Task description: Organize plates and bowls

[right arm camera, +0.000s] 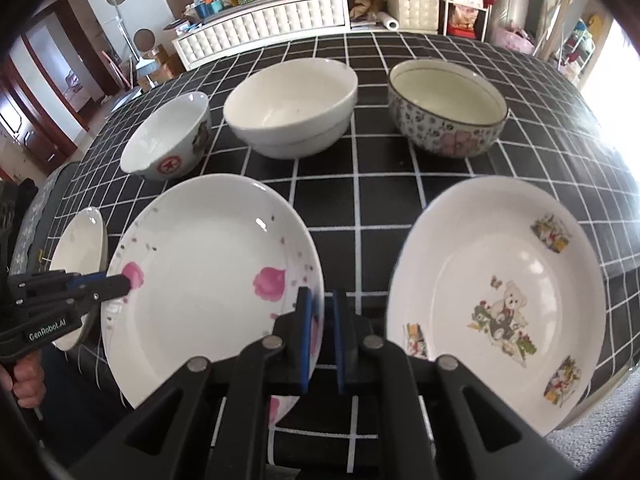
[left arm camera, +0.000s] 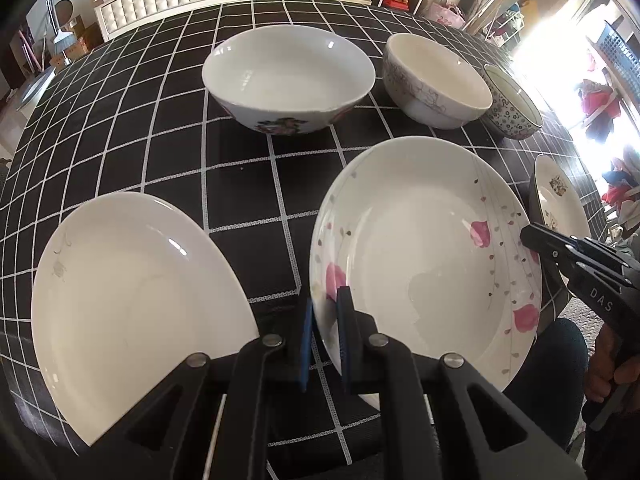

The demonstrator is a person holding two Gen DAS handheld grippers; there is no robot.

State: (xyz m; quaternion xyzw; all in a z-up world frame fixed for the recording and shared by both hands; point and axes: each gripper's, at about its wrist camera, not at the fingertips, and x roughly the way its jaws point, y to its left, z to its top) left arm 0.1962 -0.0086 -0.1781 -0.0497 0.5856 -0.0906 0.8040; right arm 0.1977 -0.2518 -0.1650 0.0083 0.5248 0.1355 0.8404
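I have both tools clamped on the pink-flowered plate point(left arm camera: 424, 248), one at each side of its rim. My left tool point(left arm camera: 326, 312) points steeply down, its blue pads narrowed onto the plate's left edge, one pad inside the rim and one outside. My right tool point(right arm camera: 320, 312) is angled down much the same and pinches the opposite edge; from the left wrist view I see it reaching in from the right with a hand point(left arm camera: 612, 368) wrapped around its grip. The plate sits at the near edge of the black checked bench point(left arm camera: 248, 184), between a plain white plate point(left arm camera: 136, 304) on its left and a bear-print plate point(right arm camera: 500, 304) on its right. Three bowls point(right arm camera: 292, 108) stand in a row behind, well apart from the tools.
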